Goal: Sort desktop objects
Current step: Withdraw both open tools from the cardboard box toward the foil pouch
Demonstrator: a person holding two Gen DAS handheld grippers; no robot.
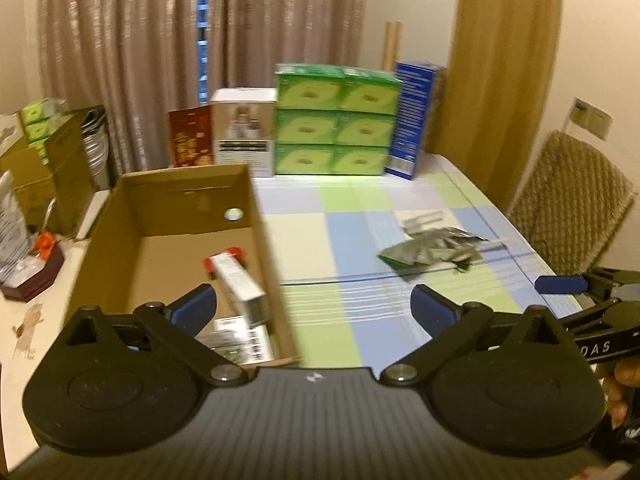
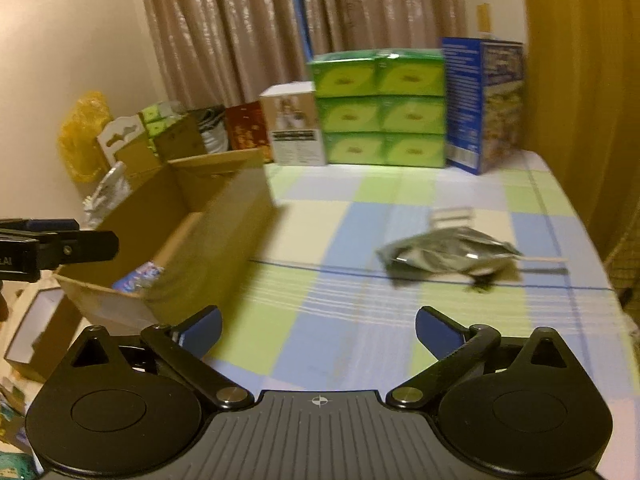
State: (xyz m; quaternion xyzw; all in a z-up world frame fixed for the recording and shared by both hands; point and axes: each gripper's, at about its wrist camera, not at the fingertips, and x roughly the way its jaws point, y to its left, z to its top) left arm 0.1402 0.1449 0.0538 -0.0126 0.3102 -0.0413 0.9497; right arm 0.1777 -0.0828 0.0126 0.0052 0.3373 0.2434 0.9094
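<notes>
Both the left gripper [image 1: 314, 306] and right gripper [image 2: 318, 330] gape wide, holding nothing; cardboard box [image 1: 176, 192] left, foil packets [image 2: 448, 254] ahead, stacked green boxes [image 2: 380, 108] behind.

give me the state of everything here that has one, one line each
left gripper: open, empty
right gripper: open, empty
cardboard box: open top, small boxes inside
white and red box: lying tilted inside the cardboard box
silver pouch: crumpled, lying flat on the tablecloth
green boxes: stacked three high, two wide
blue box: upright beside the green boxes
</notes>
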